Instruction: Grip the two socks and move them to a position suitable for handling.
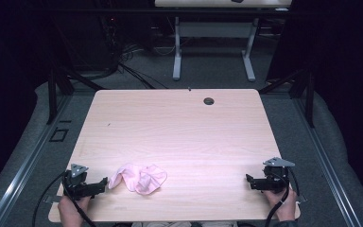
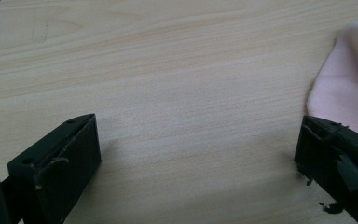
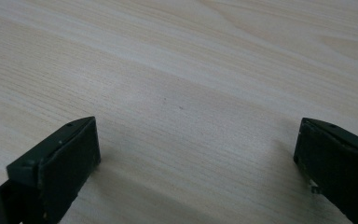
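High view looks down on a pale wooden bench [image 1: 179,127] carrying a crumpled pink cloth [image 1: 138,178] near the front edge, left of centre. Left gripper [image 1: 105,181] rests low on the bench just beside the cloth's left end, jaws spread wide and empty; left gripper view puts pink fabric [image 2: 349,88] right at one jaw tip. Right gripper [image 1: 248,180] sits well apart at the front right, jaws likewise wide, bare wood between them. Judged soft, light and limp: likely to sag and drag when lifted, not fragile. Best taken at a raised fold or an outer edge, pinching through both layers rather than scraping flat fabric.
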